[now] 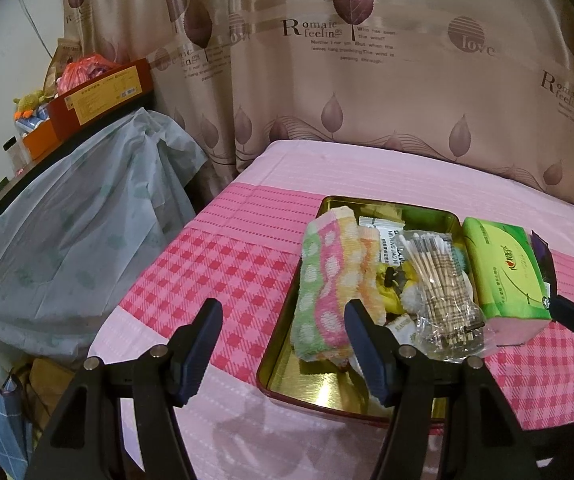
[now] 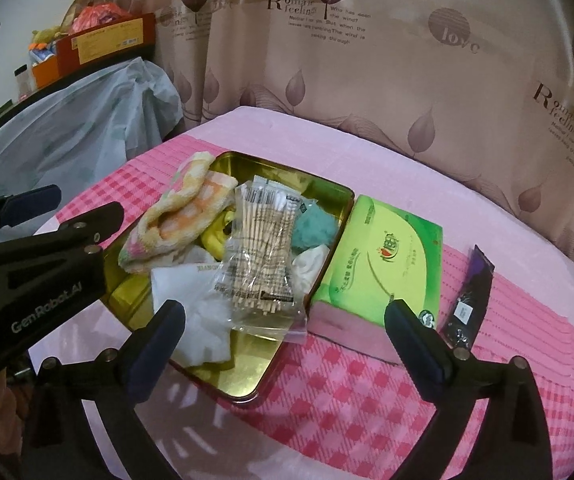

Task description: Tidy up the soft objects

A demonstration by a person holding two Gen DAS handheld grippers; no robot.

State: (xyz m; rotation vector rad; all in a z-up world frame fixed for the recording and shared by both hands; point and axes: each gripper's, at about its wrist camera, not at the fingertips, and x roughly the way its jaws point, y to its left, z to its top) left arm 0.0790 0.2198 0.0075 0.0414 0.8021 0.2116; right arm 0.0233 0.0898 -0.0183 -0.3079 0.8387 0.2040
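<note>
A gold tin (image 1: 319, 396) (image 2: 247, 380) sits on the pink checked bed cover. It holds a rolled polka-dot towel (image 1: 327, 280) (image 2: 175, 216), a bag of cotton swabs (image 1: 443, 280) (image 2: 263, 248), a teal puff (image 2: 313, 228), crumpled white tissue (image 2: 203, 320) and sachets. A green tissue pack (image 1: 507, 272) (image 2: 383, 256) lies against the tin's right side. My left gripper (image 1: 283, 312) (image 2: 89, 199) is open, with nothing in it, over the tin's near left corner. My right gripper (image 2: 287, 312) is open wide, short of the tin and pack, holding nothing.
A dark purple packet (image 2: 471, 296) lies on the cover right of the tissue pack. A leaf-print curtain (image 1: 367, 80) hangs close behind the bed. To the left, a plastic-draped table (image 1: 87, 220) carries red and orange boxes (image 1: 103, 100). The bed's edge drops off at left.
</note>
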